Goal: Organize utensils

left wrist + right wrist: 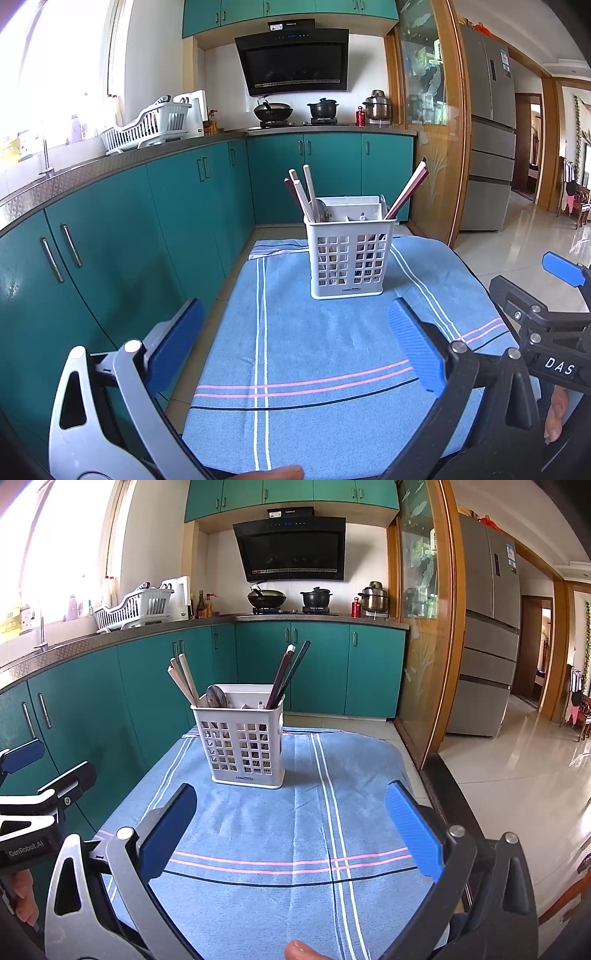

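Left wrist view: the left gripper (295, 343) is held above the blue striped cloth (314, 369) that covers the desk. Its two blue pads stand wide apart with nothing between them. The white utensil holder (349, 254) stands upright on the cloth, ahead of the gripper and slightly right of its centre line, well clear of both fingers. Pale chopsticks (304, 192) lean out of the holder's left compartment; a darker reddish pair (408, 190) leans out of its right side. A round metal utensil head (320, 210) shows just above the rim beside the pale chopsticks. The right gripper (554, 295) enters at the right edge, beside the desk; its pads also appear spread.

Right wrist view: the right gripper (291, 827) hovers over the same cloth (277, 830), fingers spread and empty. The utensil holder (242, 738) stands ahead of the gripper, slightly left of its centre line, not touching either finger. Pale chopsticks (183, 677) lean left from it and dark chopsticks (288, 674) lean right. The left gripper (37, 771) shows at the left edge, off the cloth's side. A fingertip (299, 950) of the person is visible at the bottom edge. Teal cabinets (110, 701) stand to the left of and beyond the desk.
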`<state>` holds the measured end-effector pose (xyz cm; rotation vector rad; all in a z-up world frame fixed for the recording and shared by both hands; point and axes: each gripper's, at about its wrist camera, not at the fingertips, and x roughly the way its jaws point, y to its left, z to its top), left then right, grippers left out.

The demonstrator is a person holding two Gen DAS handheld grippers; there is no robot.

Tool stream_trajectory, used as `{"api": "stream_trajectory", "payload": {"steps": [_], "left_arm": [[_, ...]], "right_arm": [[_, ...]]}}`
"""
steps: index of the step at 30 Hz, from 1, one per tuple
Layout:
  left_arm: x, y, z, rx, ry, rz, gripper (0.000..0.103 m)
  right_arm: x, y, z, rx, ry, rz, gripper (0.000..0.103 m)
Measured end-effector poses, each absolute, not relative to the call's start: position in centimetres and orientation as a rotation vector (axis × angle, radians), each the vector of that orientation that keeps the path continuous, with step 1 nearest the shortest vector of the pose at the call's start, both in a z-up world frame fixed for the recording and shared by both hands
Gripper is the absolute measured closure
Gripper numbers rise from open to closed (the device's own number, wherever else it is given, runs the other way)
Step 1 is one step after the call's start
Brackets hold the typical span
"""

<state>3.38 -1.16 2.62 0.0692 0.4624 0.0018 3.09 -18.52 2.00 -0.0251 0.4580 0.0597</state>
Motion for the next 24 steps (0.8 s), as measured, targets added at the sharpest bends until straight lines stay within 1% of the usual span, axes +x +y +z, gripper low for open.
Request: {"api": "stream_trajectory", "payload": {"steps": [24], "left_arm": [[3.1,-1.75,2.85,0.078,0.46,-0.007,0.004]], "right_arm": [[3.0,-18.67,2.1,-0.02,0.46,0.063,0.003]]}}
